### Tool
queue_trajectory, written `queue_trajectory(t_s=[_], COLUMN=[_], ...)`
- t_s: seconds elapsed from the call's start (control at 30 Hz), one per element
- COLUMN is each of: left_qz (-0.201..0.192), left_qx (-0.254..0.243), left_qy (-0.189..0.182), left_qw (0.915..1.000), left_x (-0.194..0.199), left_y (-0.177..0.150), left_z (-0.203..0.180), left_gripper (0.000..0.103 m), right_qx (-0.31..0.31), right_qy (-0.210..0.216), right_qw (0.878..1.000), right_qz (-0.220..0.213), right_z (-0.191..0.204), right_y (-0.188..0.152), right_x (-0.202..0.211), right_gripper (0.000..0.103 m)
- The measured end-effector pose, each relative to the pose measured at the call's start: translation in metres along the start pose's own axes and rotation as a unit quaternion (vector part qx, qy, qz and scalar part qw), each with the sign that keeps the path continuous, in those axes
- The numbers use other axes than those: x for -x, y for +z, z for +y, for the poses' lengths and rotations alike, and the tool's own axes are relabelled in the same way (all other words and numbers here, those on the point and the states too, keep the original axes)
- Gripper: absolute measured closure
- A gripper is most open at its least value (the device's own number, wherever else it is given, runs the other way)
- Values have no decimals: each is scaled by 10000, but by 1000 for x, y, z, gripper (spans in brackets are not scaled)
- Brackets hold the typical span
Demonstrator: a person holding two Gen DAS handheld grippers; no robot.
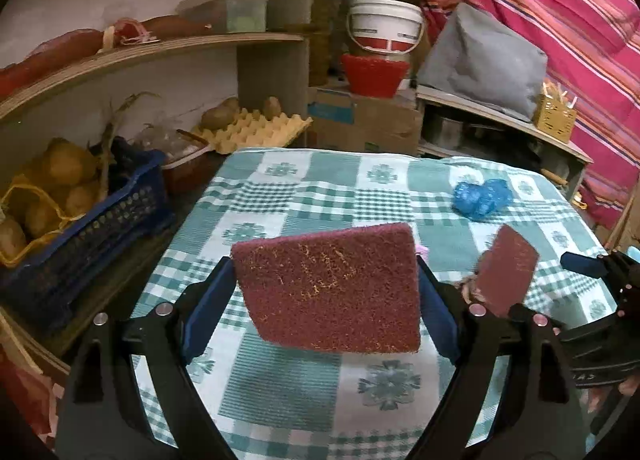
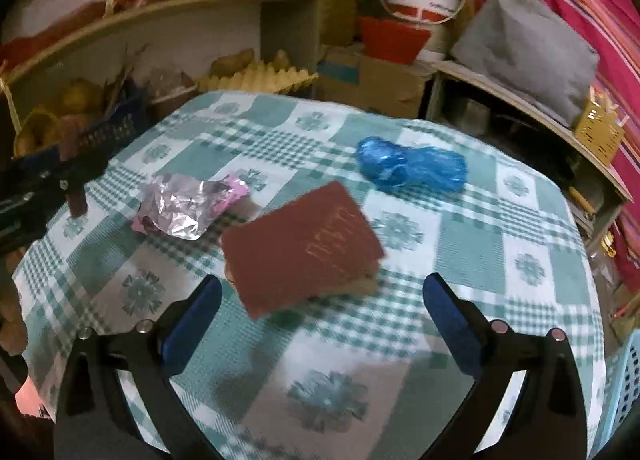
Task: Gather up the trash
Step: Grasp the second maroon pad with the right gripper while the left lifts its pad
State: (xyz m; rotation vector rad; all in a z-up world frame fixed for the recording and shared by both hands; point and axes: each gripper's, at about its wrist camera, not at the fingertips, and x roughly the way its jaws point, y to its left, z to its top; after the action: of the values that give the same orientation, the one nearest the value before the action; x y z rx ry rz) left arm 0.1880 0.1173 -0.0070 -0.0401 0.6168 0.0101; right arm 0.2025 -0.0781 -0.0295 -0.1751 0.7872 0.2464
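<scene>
My left gripper (image 1: 324,300) is shut on a dark red scouring pad (image 1: 328,284) and holds it above the green checked tablecloth (image 1: 288,392). A second dark red scouring sponge (image 2: 300,248) lies on the cloth; it also shows in the left wrist view (image 1: 508,272). My right gripper (image 2: 320,320) is open just short of it, its jaws wide apart. A crumpled silver and pink wrapper (image 2: 184,204) lies left of the sponge. A crumpled blue plastic bag (image 2: 412,168) lies beyond it, also in the left wrist view (image 1: 480,196).
A blue crate (image 1: 96,220) of potatoes and an egg tray (image 1: 248,128) stand on shelves at the left. Cardboard boxes (image 1: 360,124), a red basket and a white bucket (image 1: 384,24) are behind the table. A grey cushion (image 1: 484,64) sits on the right shelf.
</scene>
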Motion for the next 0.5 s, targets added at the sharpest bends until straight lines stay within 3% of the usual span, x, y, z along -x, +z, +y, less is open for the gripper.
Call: queue_trajectory(t_s=[0.33, 0.5], left_qz=[-36, -61], left_qx=[219, 203], left_qy=[-36, -53], left_qw=[9997, 9998], left_x=[0, 0], left_y=[5, 7], left_z=[10, 5], left_gripper=[19, 19], right_qx=[226, 245], right_qy=[70, 103], right_qw=[9995, 9996], right_qz=[197, 59], right_z=[7, 6], right_y=[12, 11], right_x=[-28, -25], right_gripper=[5, 12])
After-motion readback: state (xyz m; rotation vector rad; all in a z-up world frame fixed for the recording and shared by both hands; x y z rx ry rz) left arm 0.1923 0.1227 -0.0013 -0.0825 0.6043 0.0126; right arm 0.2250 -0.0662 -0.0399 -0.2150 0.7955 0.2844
